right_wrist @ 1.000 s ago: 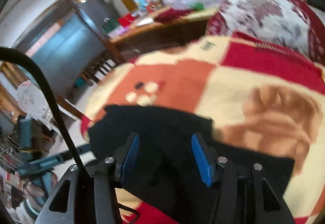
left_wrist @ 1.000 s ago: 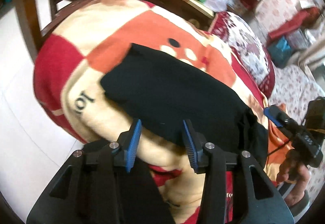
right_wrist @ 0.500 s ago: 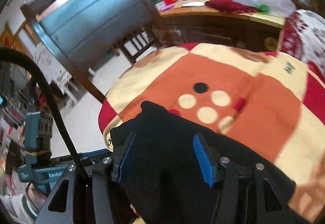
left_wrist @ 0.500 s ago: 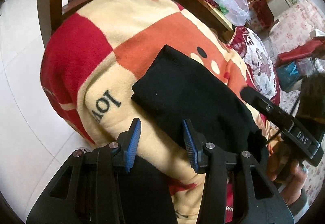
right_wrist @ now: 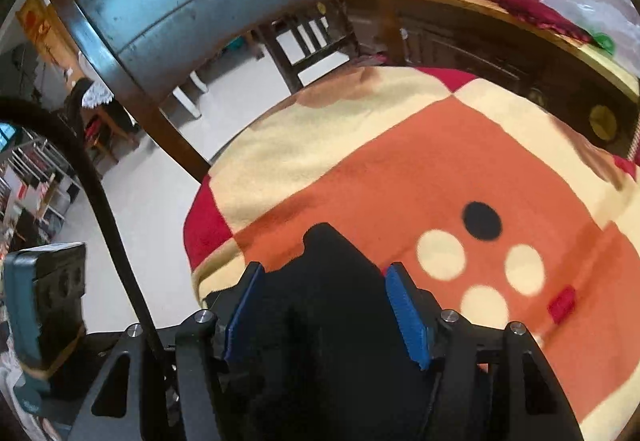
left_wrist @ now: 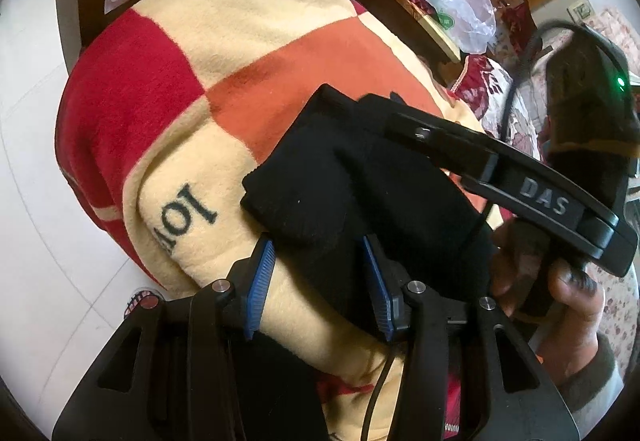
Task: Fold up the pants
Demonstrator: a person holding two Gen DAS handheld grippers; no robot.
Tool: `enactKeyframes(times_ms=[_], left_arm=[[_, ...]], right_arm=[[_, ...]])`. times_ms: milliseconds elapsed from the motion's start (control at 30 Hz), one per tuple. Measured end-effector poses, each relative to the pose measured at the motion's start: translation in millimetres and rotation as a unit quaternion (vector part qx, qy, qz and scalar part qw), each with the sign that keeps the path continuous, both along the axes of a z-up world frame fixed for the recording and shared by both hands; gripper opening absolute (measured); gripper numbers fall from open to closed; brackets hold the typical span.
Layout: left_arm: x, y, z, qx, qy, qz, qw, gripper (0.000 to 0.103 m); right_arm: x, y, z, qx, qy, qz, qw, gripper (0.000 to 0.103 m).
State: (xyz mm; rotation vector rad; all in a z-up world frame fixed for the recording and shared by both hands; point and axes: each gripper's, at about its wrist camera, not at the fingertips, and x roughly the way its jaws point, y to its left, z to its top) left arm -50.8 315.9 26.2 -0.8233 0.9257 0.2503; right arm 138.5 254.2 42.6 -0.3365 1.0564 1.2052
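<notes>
I had the black pants (left_wrist: 360, 193) lying folded into a thick bundle on the checked blanket (left_wrist: 248, 25), red, cream and orange squares, draped over a rounded seat. My left gripper (left_wrist: 318, 281) hung over the near edge of the bundle with its blue pads apart; cloth sat between them, but nothing was pinched, so I called it released. My right gripper (right_wrist: 326, 305) had just been spreading its jaws, and it stood open too, the dark cloth bulging up between the pads without being squeezed. From the left camera its black body crossed over the far end of the pants.

As I judged it, the fold was nearly made and this was the letting-go. To do that well I wanted both pairs of pads fully clear of the fabric before lifting, and a straight pull away so no pad dragged the top layer and opened the fold. The near corner looked a little rumpled; a light press there seemed worth it.

Writing: "DAS" (left_wrist: 544, 197) in grey on the right gripper's arm, and dark letters reading roughly "IOI" (left_wrist: 184, 217) on the cream blanket square, partly turned away from me.
</notes>
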Motion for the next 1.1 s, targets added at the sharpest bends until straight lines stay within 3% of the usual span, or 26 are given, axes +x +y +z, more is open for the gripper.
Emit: enactKeyframes(times_ms=[233, 333, 400, 533, 700, 1100], left_arm=[[7.2, -4.9, 1.7, 0.018, 0.005, -0.002, 0.9998, 0.044], [8.1, -7.2, 1.8, 0.025, 0.002, -0.002, 0.9997, 0.044], [10.6, -9.8, 1.1, 0.028, -0.005, -0.008, 0.9996, 0.044], [11.8, -10.5, 2.3, 0.044, -0.009, -0.011, 0.9989, 0.028], [9.2, -12.7, 16.4, 0.054, -0.023, -0.013, 0.9982, 0.019], [-2.1, -57.2, 99.5, 0.114, -0.114, -0.063, 0.9849, 0.018]], right_arm=[[0.0, 16.8, -19.5, -0.041, -0.016, 0.011, 0.999, 0.06], [1.3, 13.8, -22.4, -0.036, -0.034, 0.006, 0.999, 0.039], [3.6, 7.8, -21.6, -0.025, -0.03, 0.0, 0.999, 0.031], [5.3, -2.7, -16.2, -0.005, -0.018, -0.007, 1.0, 0.019], [0.8, -16.8, 0.8, 0.032, -0.003, -0.019, 0.999, 0.016], [12.1, -83.9, 70.2, 0.152, 0.035, -0.078, 0.985, 0.016]])
